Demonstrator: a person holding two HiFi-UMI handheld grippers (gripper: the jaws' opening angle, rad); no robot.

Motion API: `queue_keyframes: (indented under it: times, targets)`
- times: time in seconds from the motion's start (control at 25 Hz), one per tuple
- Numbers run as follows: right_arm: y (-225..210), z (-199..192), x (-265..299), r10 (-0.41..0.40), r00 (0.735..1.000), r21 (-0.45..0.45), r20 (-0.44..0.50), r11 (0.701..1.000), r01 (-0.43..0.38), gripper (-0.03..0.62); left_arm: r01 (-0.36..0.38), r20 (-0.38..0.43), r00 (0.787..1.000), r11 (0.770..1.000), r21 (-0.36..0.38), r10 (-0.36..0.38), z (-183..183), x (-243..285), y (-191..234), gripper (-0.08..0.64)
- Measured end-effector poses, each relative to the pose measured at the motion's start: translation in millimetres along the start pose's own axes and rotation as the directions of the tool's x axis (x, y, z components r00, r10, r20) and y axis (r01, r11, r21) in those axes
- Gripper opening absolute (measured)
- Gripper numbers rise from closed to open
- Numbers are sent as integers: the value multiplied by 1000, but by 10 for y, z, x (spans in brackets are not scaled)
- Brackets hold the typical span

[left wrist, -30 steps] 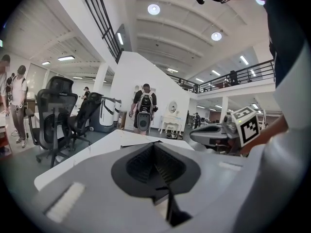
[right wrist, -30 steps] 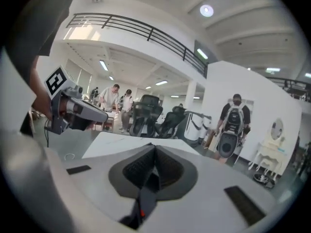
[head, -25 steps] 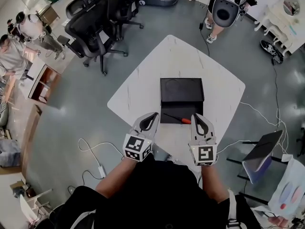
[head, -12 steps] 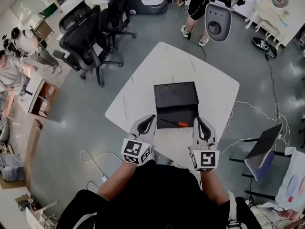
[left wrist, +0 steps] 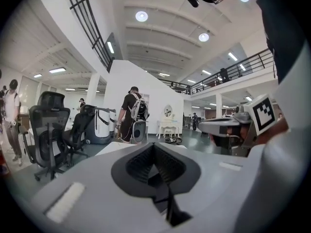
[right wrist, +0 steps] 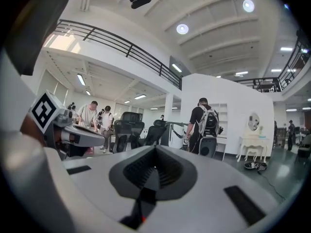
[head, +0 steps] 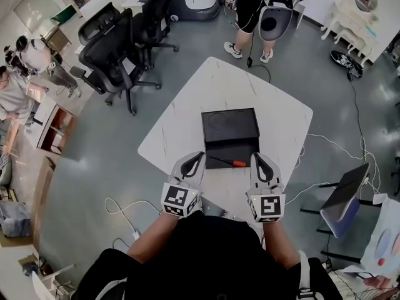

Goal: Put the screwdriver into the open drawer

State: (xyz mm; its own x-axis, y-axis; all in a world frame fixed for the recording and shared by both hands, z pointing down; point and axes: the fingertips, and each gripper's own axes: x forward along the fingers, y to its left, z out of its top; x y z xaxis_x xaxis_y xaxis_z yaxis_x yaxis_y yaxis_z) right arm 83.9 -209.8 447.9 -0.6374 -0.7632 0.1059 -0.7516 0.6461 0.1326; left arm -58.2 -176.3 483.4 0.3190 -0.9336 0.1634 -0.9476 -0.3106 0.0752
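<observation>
Head view: a black box [head: 229, 125] is seen on the white desk [head: 187, 105], and its drawer [head: 234, 150] is open toward the person. The screwdriver [head: 230, 162] is seen lying across the front part of the drawer, with its orange handle to the right. It looks to be inside, but it cannot be told whether it lies in the drawer or on the front rim.

The left gripper [head: 195, 158] and the right gripper [head: 259, 160] are held just beside the drawer's front, one on each side. Nothing is touched. In both gripper views the fingers are pressed together with nothing between them.

If the screwdriver is inside, the job is judged to be done. If not, one gripper's fingers must be spread, put round the handle and closed. Then the screwdriver must be lifted and laid deeper in the drawer.
</observation>
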Motion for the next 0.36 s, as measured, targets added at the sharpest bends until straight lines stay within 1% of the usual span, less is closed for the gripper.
queue_keyframes:
  times: [0.08,0.2,0.36]
  targets:
    - [-14,39,14,5,1000,5,5,1000,-5,6,5,3,1000,1000,24,-5,34,-2,-29,8]
    - [-28,77,22,7,1000,6,16,1000,-7,6,8,12,1000,1000,17,-8,80,0,-43,8]
    - [-5,55,10,5,1000,12,17,1000,-5,6,7,8,1000,1000,9,-7,55,-24,-32,8]
